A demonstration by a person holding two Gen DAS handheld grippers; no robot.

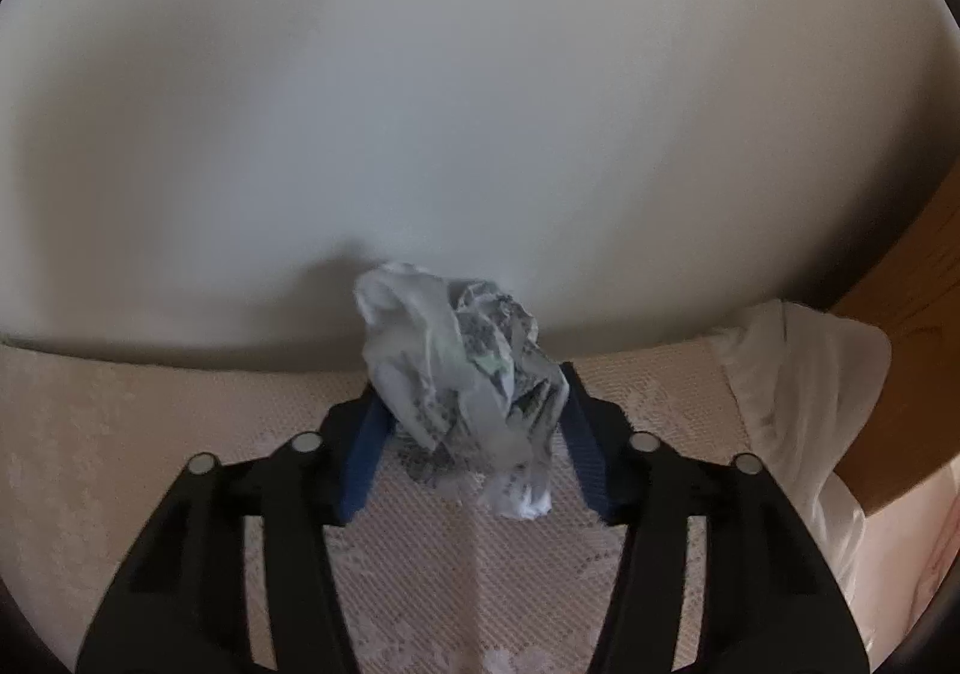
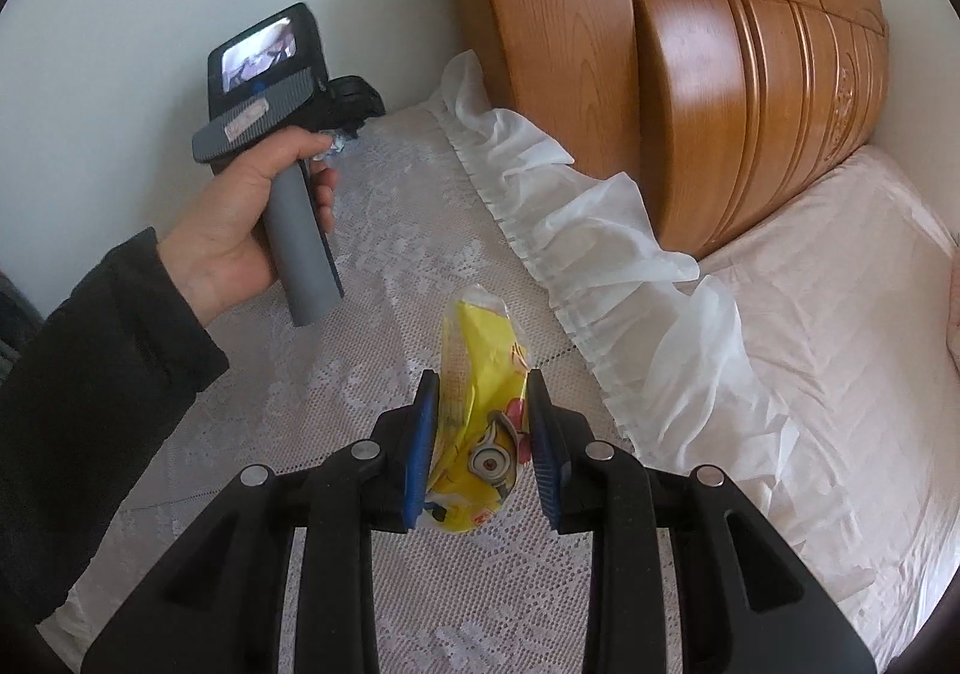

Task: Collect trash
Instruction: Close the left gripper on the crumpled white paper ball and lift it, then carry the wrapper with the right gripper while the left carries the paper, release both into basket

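The bed fills the right side of the right wrist view, its pink sheet running up to the carved wooden headboard. Beside it stands a lower surface under a lace cloth, with a white frilly trim lying along the edge nearest the bed. A pale wall rises just behind the cloth and takes up most of the left wrist view.

The left gripper is held up near that wall, the person's hand wrapped around its grey handle. Its jaws are clenched on a crumpled wad of printed paper, which sticks out past the fingertips toward the wall and seems lifted clear of the cloth, though blur makes that hard to confirm.

The right gripper is nearer the front edge of the cloth. Its jaws are closed in on a yellow cartoon wrapper, gripping it at both sides. The wrapper's long axis runs straight ahead along the fingers, its clear sealed end pointing away from the camera. It lies dead centre between the blue pads, so no sideways correction looks needed before lifting. No bin or bag shows in either view, so where the two pieces go next cannot be told.
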